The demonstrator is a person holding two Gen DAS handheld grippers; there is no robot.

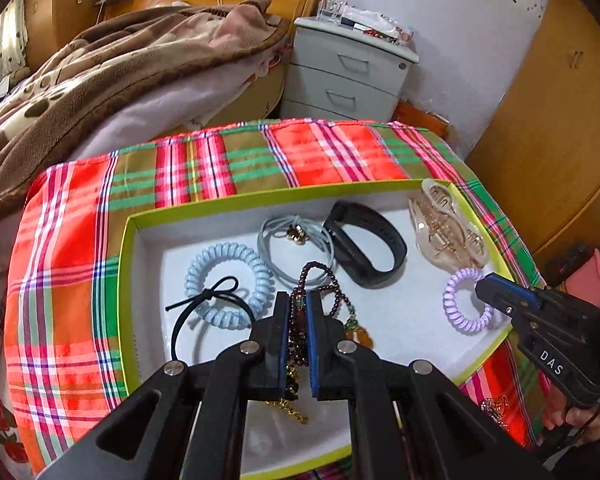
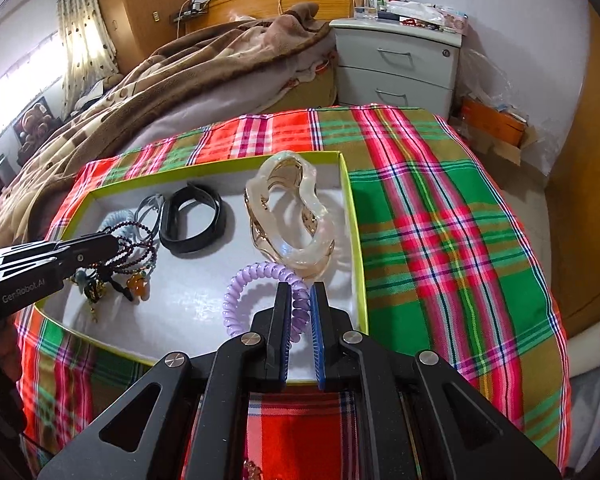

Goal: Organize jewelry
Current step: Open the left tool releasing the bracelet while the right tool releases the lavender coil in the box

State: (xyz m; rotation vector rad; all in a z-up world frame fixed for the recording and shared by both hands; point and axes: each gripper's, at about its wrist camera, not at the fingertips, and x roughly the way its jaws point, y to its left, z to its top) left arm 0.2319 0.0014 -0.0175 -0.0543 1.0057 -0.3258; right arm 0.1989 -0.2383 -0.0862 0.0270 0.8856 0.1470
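A green-rimmed box (image 1: 130, 280) with a white floor lies on the plaid cloth. My left gripper (image 1: 298, 300) is shut on a dark red bead bracelet (image 1: 306, 276) with an orange pendant, held over the box; it also shows in the right wrist view (image 2: 140, 256). My right gripper (image 2: 300, 292) is shut on a purple coil hair tie (image 2: 256, 276) at the box's right side, also seen in the left wrist view (image 1: 460, 300). In the box lie a blue coil tie (image 1: 228, 280), a black cord tie (image 1: 204, 308), a grey tie (image 1: 292, 248), a black wristband (image 1: 364, 244) and a clear hair claw (image 1: 444, 228).
The plaid cloth (image 2: 440, 220) covers the table. A bed with a brown blanket (image 1: 120, 72) lies behind on the left, a white drawer cabinet (image 1: 348, 72) behind the table. A small gold trinket (image 1: 494, 408) lies on the cloth right of the box.
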